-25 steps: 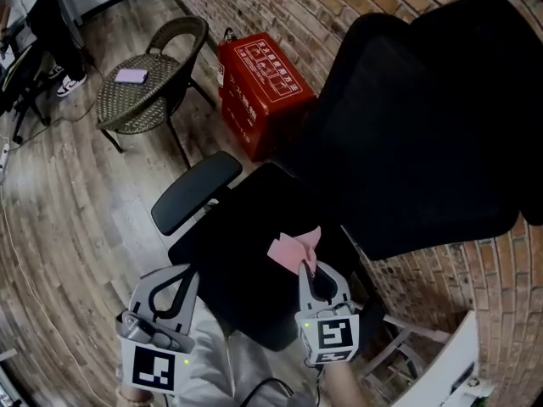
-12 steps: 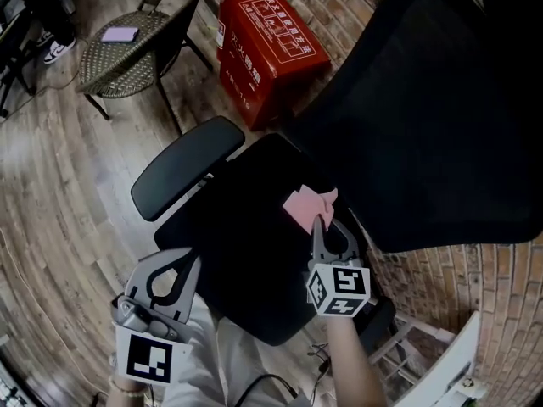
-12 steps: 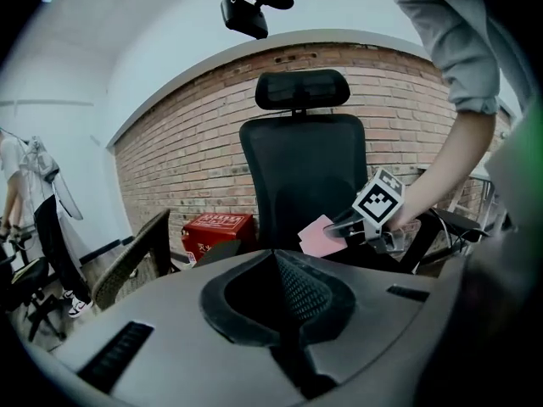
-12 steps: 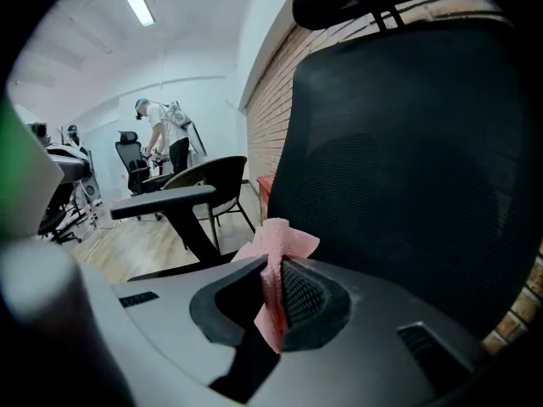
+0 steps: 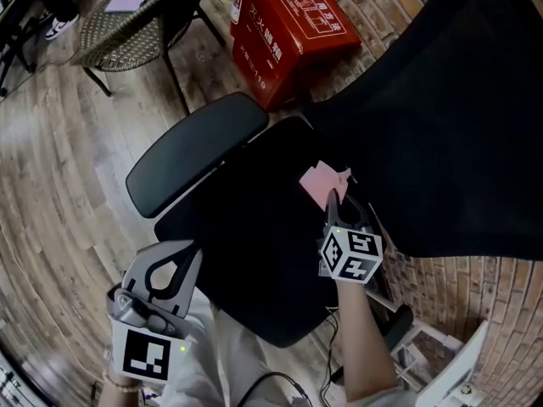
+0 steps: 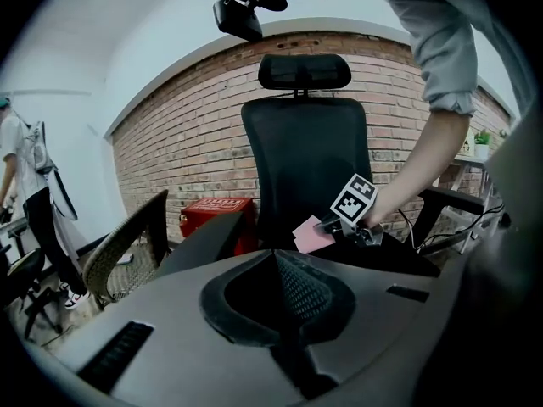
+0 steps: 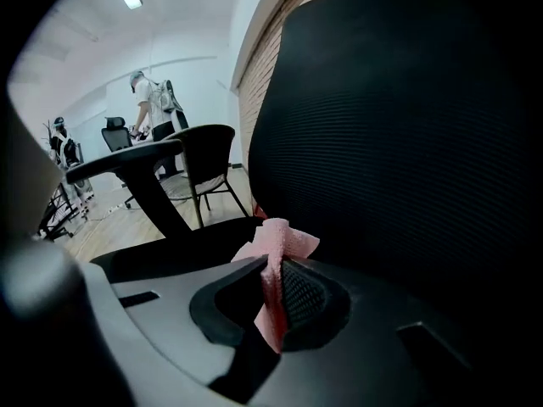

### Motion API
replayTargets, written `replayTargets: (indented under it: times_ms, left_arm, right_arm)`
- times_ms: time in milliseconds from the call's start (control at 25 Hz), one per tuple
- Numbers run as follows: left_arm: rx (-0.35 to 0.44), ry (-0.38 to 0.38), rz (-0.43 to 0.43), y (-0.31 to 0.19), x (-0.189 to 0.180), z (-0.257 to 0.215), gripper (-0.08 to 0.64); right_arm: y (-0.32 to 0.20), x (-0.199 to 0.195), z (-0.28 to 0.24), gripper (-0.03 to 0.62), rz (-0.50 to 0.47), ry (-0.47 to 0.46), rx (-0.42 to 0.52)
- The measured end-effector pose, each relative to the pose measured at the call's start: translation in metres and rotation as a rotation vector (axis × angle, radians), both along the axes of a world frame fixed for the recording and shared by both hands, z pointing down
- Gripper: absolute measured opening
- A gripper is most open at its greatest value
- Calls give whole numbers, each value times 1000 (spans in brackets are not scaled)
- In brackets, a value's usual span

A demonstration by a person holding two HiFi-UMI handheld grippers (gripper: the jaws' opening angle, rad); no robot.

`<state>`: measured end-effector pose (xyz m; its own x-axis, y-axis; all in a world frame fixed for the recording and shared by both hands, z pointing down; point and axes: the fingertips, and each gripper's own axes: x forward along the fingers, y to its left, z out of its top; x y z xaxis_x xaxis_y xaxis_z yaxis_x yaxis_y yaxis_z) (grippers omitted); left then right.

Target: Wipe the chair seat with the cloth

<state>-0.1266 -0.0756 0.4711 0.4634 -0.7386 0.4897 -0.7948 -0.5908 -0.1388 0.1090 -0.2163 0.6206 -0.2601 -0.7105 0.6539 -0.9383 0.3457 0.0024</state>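
Your right hand-held gripper point(image 5: 335, 200) has pushed forward in the last second, and the cloth point(image 5: 321, 179) has travelled with it, from the middle right of the chair seat point(image 5: 242, 227) up to the rear edge, just beside the foot of the backrest point(image 5: 458, 125). I read that as a stroke reaching its far end, with the back right strip now covered and the wide black area toward the armrest point(image 5: 195, 151) not yet visited. From the right gripper view the jaws are clamped together on the pink cloth point(image 7: 273, 265), a fold pinched between them and a loose tuft standing up ahead of the tips, with the mesh backrest point(image 7: 407, 125) filling everything beyond. Whether the cloth actually presses on the seat I cannot tell; from the left gripper view it point(image 6: 310, 234) looks tilted and only just above the cushion. Your left hand-held gripper point(image 5: 174, 265) hangs at the near front corner of the seat, well apart from the cloth, jaws drawn together on nothing. It has barely shifted and touches nothing. A pull back toward you, or a sideways sweep, looks like the natural follow-up.
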Motion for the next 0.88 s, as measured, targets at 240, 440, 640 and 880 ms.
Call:
replayTargets:
  times_ms: [240, 440, 640, 880]
  left_arm:
    - [-20, 16, -9, -2, -8, 20, 18]
    - [-41, 5, 17, 6, -14, 28, 18]
    - [-41, 15, 25, 6, -17, 24, 18]
    - [-33, 28, -4, 4, -25, 24, 18]
  right_arm:
    - [-18, 5, 36, 55, 11, 68, -27]
    - [-28, 0, 59, 55, 13, 102, -71]
    - [-46, -15, 63, 55, -10, 102, -79]
    - [-54, -55, 59, 55, -108, 95, -68]
